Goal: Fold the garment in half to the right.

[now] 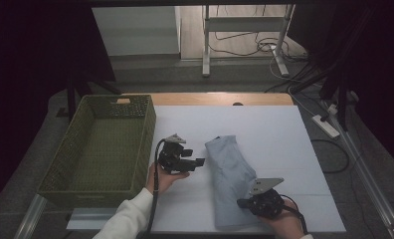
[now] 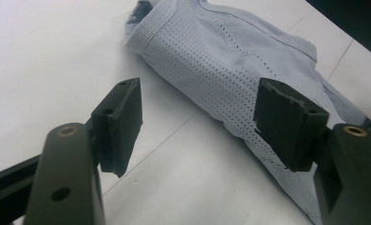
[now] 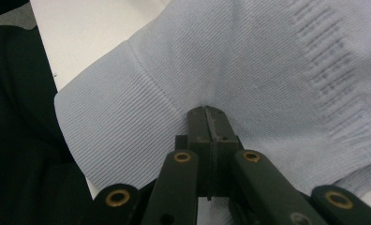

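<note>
R gripper [image 3: 207, 112]: jaws pressed tight together, pinching the fabric of the pale blue knit garment [image 3: 249, 61] near its ribbed hem; cloth puckers right at the tips. In the high view the R gripper [image 1: 246, 202] sits at the garment's near end, close to the table's front edge, grey 3-cornered plate on top, cable looping off to the R.

L gripper [image 2: 197, 126]: jaws wide apart, nothing between the pads; it hangs over the bare white surface just beside the garment [image 2: 230, 61]. 1 pad overlaps the cloth edge in the L gripper view; touching or not, can't tell. In the high view the L gripper [image 1: 199, 162] points toward the garment's L edge, held in a hand w/ a white sleeve.

Garment [image 1: 230, 174]: folded into a long strip, lying flat on the white table [image 1: 284, 134], running from centre to front edge. Perforated mesh pattern on 1 panel, ribbed bands at the ends. No readable brand, label or text anywhere.

Green woven basket [image 1: 98, 144] stands at the table's L side, apart from the garment.
</note>
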Tool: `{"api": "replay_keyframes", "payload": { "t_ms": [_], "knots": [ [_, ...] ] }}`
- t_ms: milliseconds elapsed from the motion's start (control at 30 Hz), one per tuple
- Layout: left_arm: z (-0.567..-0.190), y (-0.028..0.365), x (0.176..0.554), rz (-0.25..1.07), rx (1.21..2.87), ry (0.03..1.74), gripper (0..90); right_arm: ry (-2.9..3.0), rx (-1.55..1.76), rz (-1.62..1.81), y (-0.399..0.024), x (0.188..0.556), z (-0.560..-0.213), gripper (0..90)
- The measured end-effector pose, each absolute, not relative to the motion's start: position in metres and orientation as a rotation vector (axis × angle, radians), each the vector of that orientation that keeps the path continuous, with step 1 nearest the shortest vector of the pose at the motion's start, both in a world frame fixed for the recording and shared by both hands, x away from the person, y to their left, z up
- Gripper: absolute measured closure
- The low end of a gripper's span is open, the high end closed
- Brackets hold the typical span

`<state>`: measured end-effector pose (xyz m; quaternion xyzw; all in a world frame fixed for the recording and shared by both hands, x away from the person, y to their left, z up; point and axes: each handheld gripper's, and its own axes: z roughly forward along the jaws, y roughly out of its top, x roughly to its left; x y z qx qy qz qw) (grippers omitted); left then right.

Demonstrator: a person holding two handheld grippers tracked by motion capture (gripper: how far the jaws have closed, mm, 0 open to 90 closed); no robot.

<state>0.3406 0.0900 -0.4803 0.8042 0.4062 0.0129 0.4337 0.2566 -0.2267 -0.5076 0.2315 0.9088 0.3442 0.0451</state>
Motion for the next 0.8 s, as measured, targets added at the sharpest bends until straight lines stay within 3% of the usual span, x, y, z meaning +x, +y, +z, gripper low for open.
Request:
{"api": "replay_keyframes", "payload": {
  "t_ms": [400, 567, 800],
  "knots": [
    [-0.479, 0.091, 0.34, 0.042, 1.997, 1.013, 33.2, 2.702, 0.641, 1.136, -0.229, 0.253, -0.495, 89.3],
    [-0.479, 0.091, 0.341, 0.041, 1.998, 1.015, 32.9, 2.638, 0.625, 1.181, -0.232, 0.251, -0.488, 82.3],
    [-0.479, 0.091, 0.34, 0.044, 1.998, 1.013, 32.8, 2.62, 0.544, 1.226, -0.226, 0.24, -0.478, 61.7]
  ]
}}
